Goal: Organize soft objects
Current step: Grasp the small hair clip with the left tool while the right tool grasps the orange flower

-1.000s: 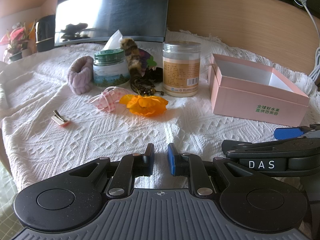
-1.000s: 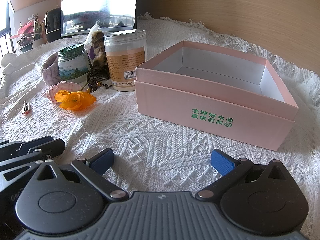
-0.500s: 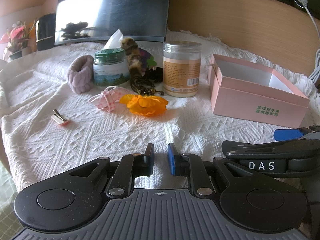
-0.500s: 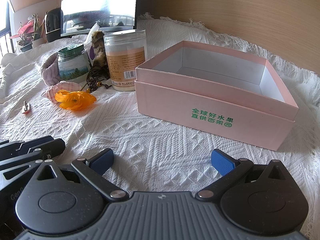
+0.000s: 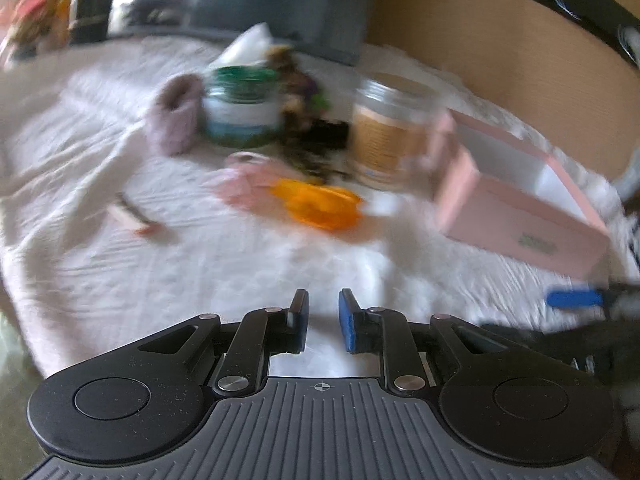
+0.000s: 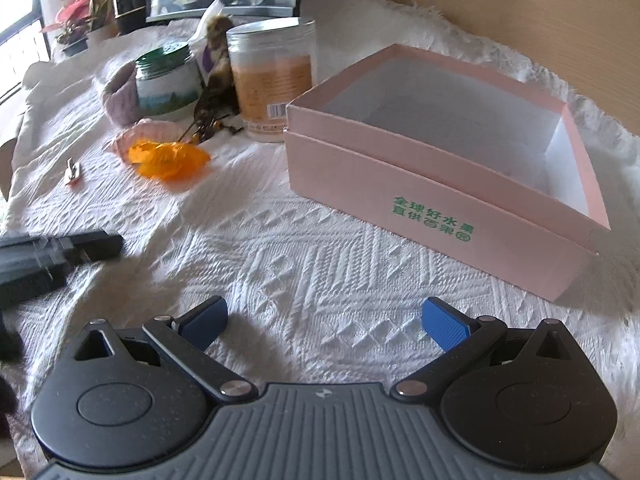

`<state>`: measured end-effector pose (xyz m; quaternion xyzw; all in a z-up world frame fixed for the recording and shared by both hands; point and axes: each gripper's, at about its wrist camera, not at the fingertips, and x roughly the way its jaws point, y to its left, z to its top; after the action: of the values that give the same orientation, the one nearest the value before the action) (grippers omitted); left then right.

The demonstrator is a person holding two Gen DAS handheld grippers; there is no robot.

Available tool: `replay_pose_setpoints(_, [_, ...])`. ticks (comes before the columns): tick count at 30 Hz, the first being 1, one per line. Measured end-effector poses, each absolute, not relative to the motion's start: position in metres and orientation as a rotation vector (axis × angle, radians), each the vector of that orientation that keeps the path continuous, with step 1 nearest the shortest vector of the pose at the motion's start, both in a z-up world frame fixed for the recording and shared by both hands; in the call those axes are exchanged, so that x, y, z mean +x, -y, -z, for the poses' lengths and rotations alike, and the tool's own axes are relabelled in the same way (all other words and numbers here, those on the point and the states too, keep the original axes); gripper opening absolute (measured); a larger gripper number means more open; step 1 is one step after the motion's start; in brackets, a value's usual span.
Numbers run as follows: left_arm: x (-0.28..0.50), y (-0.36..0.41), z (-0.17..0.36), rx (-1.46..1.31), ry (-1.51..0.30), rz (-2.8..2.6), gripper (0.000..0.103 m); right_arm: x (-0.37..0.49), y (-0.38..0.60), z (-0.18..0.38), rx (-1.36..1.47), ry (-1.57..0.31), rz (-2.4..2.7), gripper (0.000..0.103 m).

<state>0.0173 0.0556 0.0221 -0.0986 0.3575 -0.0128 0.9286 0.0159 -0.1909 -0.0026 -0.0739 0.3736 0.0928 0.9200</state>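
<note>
Opening its empty, narrow fingers, the left gripper (image 5: 323, 320) faces the orange flower (image 5: 320, 208); right gripper (image 6: 325, 322) waits wide before the pink box (image 6: 432, 200)

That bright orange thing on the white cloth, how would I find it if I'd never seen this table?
Start at the big open pink box on the white woven cloth. Look left, past the tall clear jar with the tan label. In front of it lies the orange fabric flower, flat and crumpled, the only vivid orange among pale pink and mauve neighbours.
</note>
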Motion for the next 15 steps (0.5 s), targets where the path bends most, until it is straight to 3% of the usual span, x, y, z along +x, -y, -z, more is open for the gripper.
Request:
replay_pose_setpoints(5, [0.036, -0.127, -0.044, -0.300, -0.747, -0.168, 0.020, 0.018, 0.185, -0.003, -0.156, -0.818, -0.187, 0.103])
replay_pose_setpoints(7, [0.048, -0.157, -0.043, -0.383, -0.802, -0.224, 0.020, 0.016, 0.179, -0.008, -0.150, -0.818, -0.182, 0.097])
replay_pose_setpoints(9, [0.060, -0.184, -0.037, -0.494, -0.827, -0.228, 0.020, 0.009, 0.169, -0.018, -0.162, -0.788, -0.200, 0.097])
replay_pose_setpoints(15, [0.080, -0.205, -0.027, -0.545, -0.813, -0.268, 0.021, -0.004, 0.138, -0.038, -0.228, -0.710, -0.230, 0.097])
